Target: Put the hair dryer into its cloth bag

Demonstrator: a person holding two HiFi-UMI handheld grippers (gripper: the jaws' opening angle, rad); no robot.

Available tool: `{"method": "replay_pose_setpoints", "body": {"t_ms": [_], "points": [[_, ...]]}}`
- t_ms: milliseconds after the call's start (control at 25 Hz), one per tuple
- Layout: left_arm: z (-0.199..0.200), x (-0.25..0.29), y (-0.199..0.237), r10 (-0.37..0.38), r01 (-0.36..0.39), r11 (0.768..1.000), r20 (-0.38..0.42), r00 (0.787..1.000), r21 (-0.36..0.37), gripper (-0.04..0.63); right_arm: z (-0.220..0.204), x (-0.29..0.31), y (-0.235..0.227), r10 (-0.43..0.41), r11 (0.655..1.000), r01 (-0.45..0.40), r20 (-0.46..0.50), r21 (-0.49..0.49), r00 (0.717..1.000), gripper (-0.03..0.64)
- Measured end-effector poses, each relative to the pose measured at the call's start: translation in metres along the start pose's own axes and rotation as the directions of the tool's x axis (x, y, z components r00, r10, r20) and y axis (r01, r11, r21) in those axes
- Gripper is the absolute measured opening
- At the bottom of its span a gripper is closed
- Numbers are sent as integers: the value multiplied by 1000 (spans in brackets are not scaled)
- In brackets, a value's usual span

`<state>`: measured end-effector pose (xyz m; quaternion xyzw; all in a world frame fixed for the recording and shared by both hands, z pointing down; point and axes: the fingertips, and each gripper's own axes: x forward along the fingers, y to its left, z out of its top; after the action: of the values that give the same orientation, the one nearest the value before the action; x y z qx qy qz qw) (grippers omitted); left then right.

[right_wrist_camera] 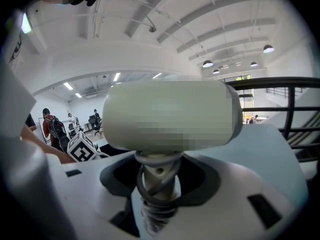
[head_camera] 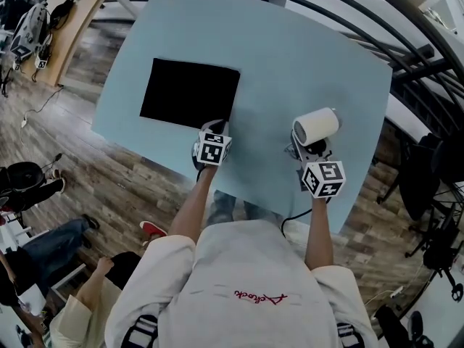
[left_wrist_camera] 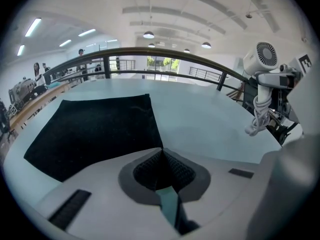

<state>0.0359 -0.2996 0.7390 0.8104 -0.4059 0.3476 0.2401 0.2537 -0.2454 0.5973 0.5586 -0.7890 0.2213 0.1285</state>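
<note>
Jaws of the left gripper (left_wrist_camera: 161,151) are pressed together at the near right corner of the cloth bag (left_wrist_camera: 95,129). From where the black fabric runs into the tips, they look to have nipped its edge, though the cloth is thin and dark and I would not swear to how much is caught. The bag itself lies flat and closed on the pale blue table (head_camera: 290,71), nothing inside it.

Over on the other side, the right gripper (right_wrist_camera: 159,184) has its jaws partway apart and clamped on the handle (right_wrist_camera: 159,176) of the hair dryer (head_camera: 316,126). The dryer is held upright, clear of the tabletop and well apart from the bag, with its white cord (left_wrist_camera: 256,115) wound round the handle and a loop hanging below.

So the step in hand seems to be getting the bag open: one gripper at the cloth, the other waiting with the load. Next, I would guess, the pinched edge has to be lifted so that the mouth gapes, if that corner belongs to the open end. Then the dryer must be tipped and fed in barrel first, with the loose cord kept from snagging on the rim.
</note>
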Motion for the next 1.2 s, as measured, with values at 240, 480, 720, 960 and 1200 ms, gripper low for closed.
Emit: {"method": "replay_pose_setpoints", "body": {"t_ms": [240, 480, 720, 960, 1200], "points": [[6, -15, 3, 17, -16, 999, 46, 999, -32, 10, -2, -1, -3, 7, 1000, -7, -5, -8, 1000, 209], [25, -43, 15, 34, -23, 996, 131, 991, -84, 9, -6, 7, 5, 27, 997, -31, -51, -68, 998, 209], [34, -60, 18, 54, -33, 993, 191, 980, -112, 9, -12, 26, 30, 106, 977, -130, -144, -168, 984, 207], [34, -66, 22, 54, -26, 991, 217, 975, -130, 9, -19, 59, 65, 196, 924, -273, -282, -267, 939, 209], [34, -68, 25, 40, -11, 991, 222, 974, -132, 9, -24, 98, 90, 216, 862, -368, -404, -349, 889, 209]]}}
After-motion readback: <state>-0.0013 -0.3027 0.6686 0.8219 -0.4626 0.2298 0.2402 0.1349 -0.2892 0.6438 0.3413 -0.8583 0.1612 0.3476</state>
